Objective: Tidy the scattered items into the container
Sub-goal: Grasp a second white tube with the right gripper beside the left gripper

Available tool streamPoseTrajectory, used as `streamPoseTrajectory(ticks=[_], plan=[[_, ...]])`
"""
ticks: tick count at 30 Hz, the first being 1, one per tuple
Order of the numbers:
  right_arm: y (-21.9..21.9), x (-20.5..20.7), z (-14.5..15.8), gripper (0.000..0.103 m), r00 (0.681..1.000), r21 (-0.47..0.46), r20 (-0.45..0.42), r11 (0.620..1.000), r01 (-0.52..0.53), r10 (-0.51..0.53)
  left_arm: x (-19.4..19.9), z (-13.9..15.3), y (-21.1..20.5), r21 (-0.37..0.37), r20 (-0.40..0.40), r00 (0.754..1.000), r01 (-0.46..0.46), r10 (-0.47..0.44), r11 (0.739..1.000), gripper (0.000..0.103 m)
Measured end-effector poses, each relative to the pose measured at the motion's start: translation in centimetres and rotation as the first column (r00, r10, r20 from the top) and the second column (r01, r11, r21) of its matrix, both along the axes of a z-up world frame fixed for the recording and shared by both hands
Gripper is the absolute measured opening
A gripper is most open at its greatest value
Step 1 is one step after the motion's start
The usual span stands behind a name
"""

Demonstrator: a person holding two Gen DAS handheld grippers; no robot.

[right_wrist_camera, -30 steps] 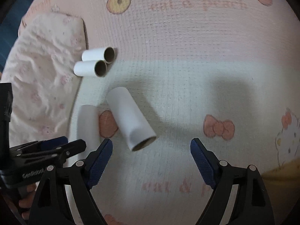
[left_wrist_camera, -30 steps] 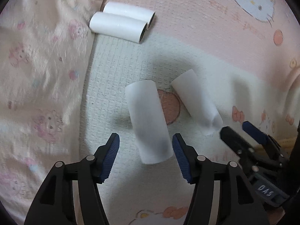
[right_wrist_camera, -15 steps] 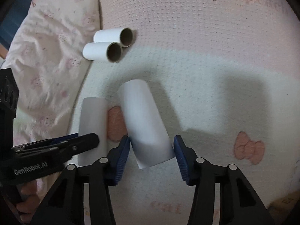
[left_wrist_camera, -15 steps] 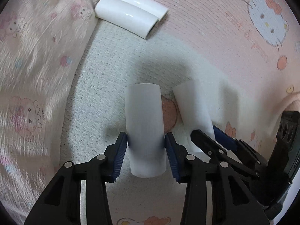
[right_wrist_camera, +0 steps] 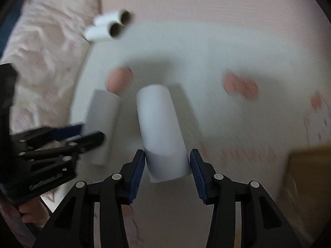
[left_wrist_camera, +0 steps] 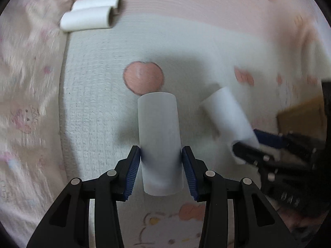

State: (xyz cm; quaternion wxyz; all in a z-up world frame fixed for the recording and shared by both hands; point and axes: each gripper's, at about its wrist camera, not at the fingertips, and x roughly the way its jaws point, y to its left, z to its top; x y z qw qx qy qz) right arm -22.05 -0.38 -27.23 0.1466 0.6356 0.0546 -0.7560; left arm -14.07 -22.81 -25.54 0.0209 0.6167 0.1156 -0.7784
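Tube (left_wrist_camera: pixel 159 142) pinched across its width in my left claw (left_wrist_camera: pixel 161 171), long axis pointing away from me along the fingers, lifted off the blanket (left_wrist_camera: pixel 93 107) so it carries cleanly.

Right wrist view: right claw (right_wrist_camera: pixel 166 167) likewise clamps the second tube (right_wrist_camera: pixel 161 132), far end tilted slightly left. Brown container edge (right_wrist_camera: pixel 308 177) sits near right; two more tubes (right_wrist_camera: pixel 109 26) lie well apart.

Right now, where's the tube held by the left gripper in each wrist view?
Left wrist: the tube in the left gripper stands at centre, pinched by the blue pads of the left gripper.
Right wrist: same tube at left of centre, beside the tube in the right gripper.
Shared landmark: the pair of tubes lying side by side, upper left in both.
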Motion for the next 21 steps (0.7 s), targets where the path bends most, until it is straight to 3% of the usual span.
streamPoseTrajectory(ticks=[7,13,15,18,19,21], plan=[[1.9,2.6,0.5,0.042,0.994,0.07,0.092,0.996,0.057,-0.064,2.9,0.5,1.9,-0.064,0.042,0.993,0.11,-0.107,0.992,0.046],[2.5,5.4,0.5,0.042,0.983,0.122,0.181,0.993,0.0,-0.022,4.2,0.2,1.3,0.018,0.083,0.996,0.02,-0.022,1.0,0.046],[2.5,5.8,0.7,0.043,0.985,0.143,0.173,0.99,-0.017,-0.009,4.3,0.2,0.6,0.051,0.086,0.996,-0.02,0.016,0.998,0.047],[2.8,5.5,1.1,0.057,0.984,0.111,0.177,0.994,-0.007,-0.013,4.0,0.0,0.3,0.088,0.09,0.996,-0.025,0.017,0.996,0.059],[2.9,5.3,1.2,0.065,0.986,0.111,0.167,0.994,0.002,-0.021,3.9,-0.1,0.3,0.079,0.099,0.995,-0.026,0.018,0.997,0.06],[2.8,4.8,1.1,0.068,0.988,0.133,0.15,0.991,0.002,-0.023,3.5,-0.3,0.4,0.064,0.101,0.995,-0.026,0.019,0.998,0.06]])
